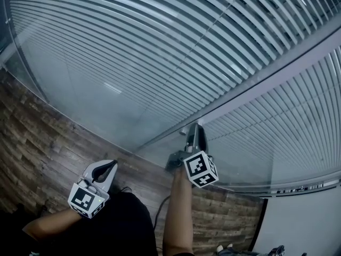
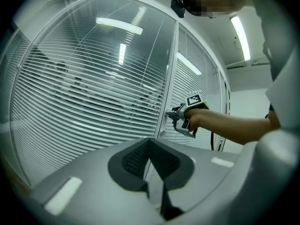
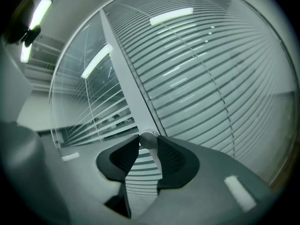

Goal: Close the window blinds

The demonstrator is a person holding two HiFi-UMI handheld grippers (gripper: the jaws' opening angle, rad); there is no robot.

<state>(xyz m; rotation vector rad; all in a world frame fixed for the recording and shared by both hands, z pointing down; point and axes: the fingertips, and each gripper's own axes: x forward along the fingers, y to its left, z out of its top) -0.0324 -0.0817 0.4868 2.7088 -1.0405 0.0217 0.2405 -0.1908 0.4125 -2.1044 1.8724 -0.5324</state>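
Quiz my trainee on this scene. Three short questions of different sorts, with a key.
1. Multiple choice: what stands between the right tongs? A. a pull cord; B. a round knob; C. nothing.
2. True or false: the left tongs hold a slat.
3. Fill in: the knob sits on the grey ___ that divides the window blinds.

Key: 1. B. 2. False: the left tongs are shut on nothing and kept back from the glass. 3. post.
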